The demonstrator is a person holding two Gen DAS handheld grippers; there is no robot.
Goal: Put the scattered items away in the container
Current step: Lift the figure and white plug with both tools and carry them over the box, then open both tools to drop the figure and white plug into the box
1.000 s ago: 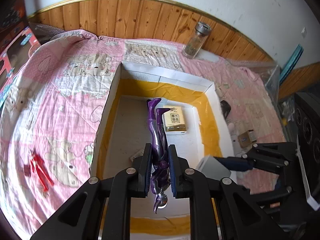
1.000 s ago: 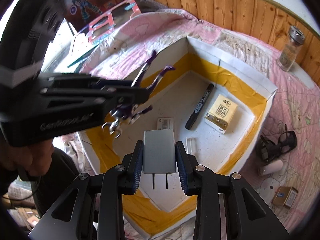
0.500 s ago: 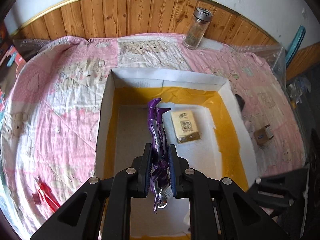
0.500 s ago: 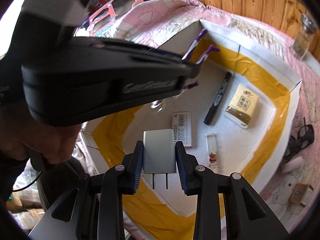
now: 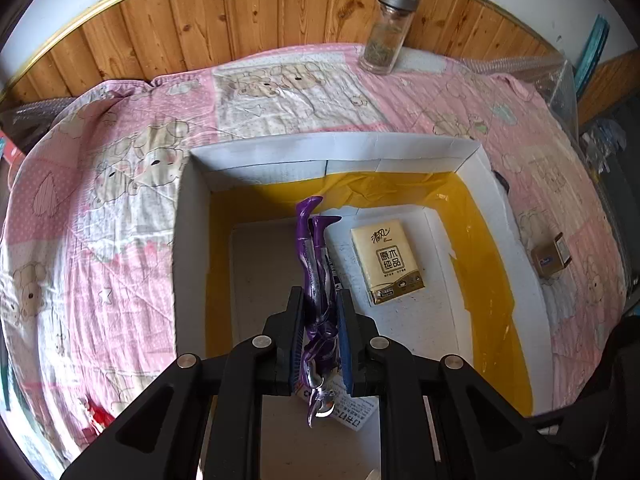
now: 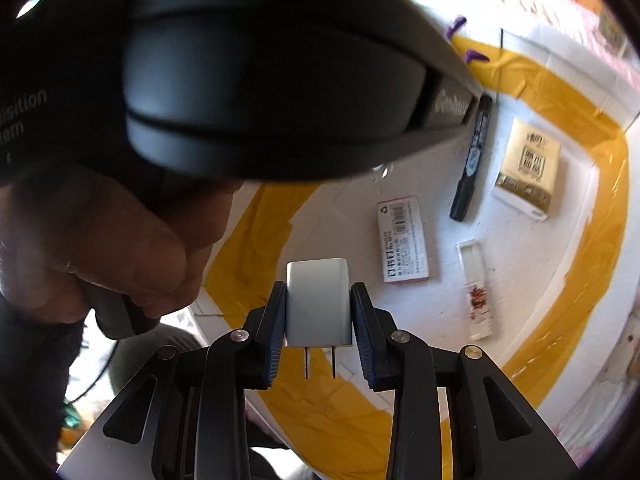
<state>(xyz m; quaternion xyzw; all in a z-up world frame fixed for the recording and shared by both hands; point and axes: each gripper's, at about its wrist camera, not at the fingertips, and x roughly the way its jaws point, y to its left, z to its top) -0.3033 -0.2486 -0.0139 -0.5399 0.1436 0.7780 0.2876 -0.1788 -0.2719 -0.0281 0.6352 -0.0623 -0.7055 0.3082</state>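
The left wrist view looks steeply down from above the near end of the white open-topped box with yellow-taped walls (image 5: pixel 328 148), facing the wood-panelled wall beyond the bed. The right wrist view sits close over the same box (image 6: pixel 568 52) from another side, angled across its floor, partly blocked. Both share the box floor and the beige tissue packet (image 5: pixel 387 266) (image 6: pixel 527 168).

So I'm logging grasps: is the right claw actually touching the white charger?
Touching. The right wrist view shows both blue pads pressed flat against the sides of the white charger, no gap, prongs hanging free.
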